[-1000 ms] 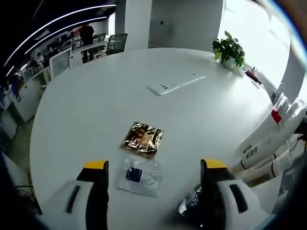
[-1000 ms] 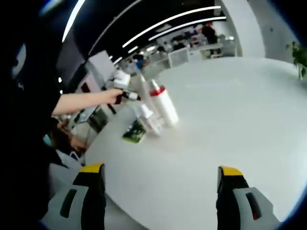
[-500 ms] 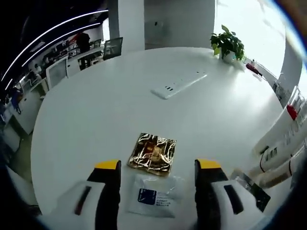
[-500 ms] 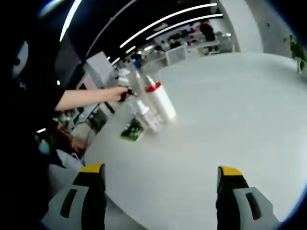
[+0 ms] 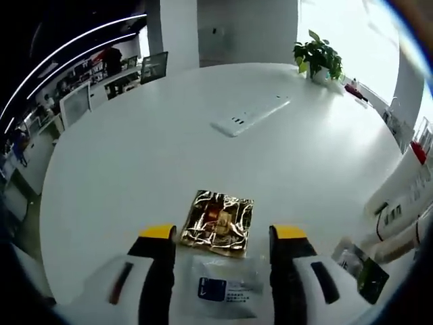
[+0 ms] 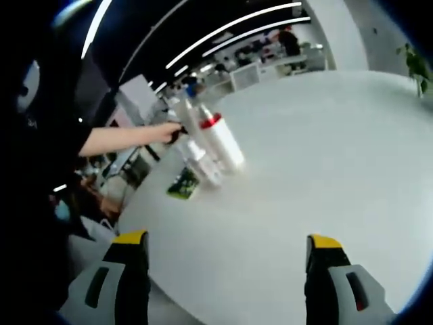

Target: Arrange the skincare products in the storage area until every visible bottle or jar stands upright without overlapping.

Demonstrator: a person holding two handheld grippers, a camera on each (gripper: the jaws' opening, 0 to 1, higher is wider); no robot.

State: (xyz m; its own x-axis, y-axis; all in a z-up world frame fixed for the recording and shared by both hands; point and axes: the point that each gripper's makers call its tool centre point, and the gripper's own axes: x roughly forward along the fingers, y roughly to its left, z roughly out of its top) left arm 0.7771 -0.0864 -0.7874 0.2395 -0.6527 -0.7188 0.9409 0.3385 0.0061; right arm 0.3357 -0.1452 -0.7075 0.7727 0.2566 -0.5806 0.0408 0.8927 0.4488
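Sachets (image 5: pixel 218 223): two between left claw (image 5: pixel 220 233)

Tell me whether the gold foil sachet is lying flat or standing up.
Lying flat. In the left gripper view the gold foil sachet rests face-up on the white table, just ahead of the clear sachet.

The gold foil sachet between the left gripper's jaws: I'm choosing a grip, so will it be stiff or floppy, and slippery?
The gold foil sachet lies flat and crinkled on the white table, so it probably flexes and weighs little. Its shiny film suggests it could slide rather than lift. Its lower edge seems to touch the clear sachet, which might shift too.
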